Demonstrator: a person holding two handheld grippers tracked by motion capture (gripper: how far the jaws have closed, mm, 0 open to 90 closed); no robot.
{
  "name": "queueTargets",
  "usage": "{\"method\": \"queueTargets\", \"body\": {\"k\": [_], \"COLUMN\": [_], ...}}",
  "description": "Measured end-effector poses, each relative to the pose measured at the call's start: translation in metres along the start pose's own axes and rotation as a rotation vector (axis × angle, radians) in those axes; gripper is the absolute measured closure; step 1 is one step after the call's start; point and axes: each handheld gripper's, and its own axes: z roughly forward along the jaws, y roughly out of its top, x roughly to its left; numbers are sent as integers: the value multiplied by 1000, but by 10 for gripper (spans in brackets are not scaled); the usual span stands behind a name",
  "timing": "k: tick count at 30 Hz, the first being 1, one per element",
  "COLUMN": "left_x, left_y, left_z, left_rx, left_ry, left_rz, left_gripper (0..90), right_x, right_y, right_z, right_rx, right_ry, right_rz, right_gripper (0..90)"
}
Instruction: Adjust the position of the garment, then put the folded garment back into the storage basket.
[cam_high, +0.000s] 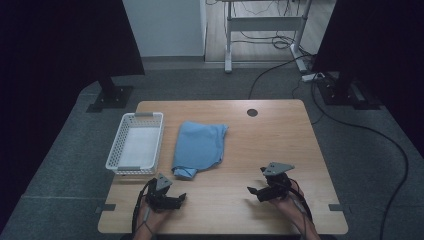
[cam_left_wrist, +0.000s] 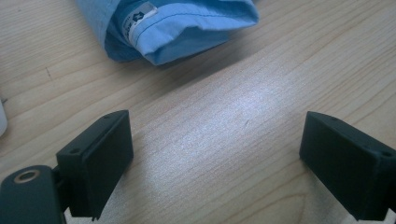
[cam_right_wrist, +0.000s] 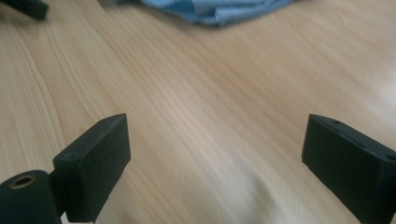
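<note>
A folded light blue cloth (cam_high: 199, 146) lies left of the table's middle. Its near end with a white label (cam_left_wrist: 140, 18) is close ahead in the left gripper view. My left gripper (cam_high: 174, 196) rests near the front edge, just in front of that end, open, with bare wood between its jaws (cam_left_wrist: 215, 149). My right gripper (cam_high: 259, 182) sits at the front right, open too, nothing between its jaws (cam_right_wrist: 215, 154). The cloth's edge (cam_right_wrist: 219, 11) lies far ahead of it.
A white slotted basket (cam_high: 136, 142) stands left of the cloth, holding nothing that I can see. The wooden table (cam_high: 270, 145) has a round cable hole (cam_high: 252, 112) at the back. Black stands and cables occupy the floor behind.
</note>
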Motion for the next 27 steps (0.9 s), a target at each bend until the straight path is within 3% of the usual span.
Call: {"method": "queueTargets", "body": {"k": [13, 16, 21, 23, 27], "left_x": [0, 0, 0, -1, -1], "left_y": [0, 0, 0, 0, 0], "left_z": [0, 0, 0, 1, 1], "left_rx": [1, 1, 5, 22, 23], "left_ry": [-3, -3, -3, -13, -10], "left_rz": [1, 2, 0, 7, 4], "left_gripper": [88, 88, 84, 11, 0], "right_x": [-2, -5, -4, -4, -4], "right_y": [-37, -39, -40, -40, -40], "right_z": [-2, -4, -4, -4, -4], "right_rx": [75, 83, 85, 85, 84], "right_ry": [-76, -59, -67, -67, -67], "right_rz": [22, 66, 70, 70, 71], "right_gripper": [70, 63, 59, 59, 59]}}
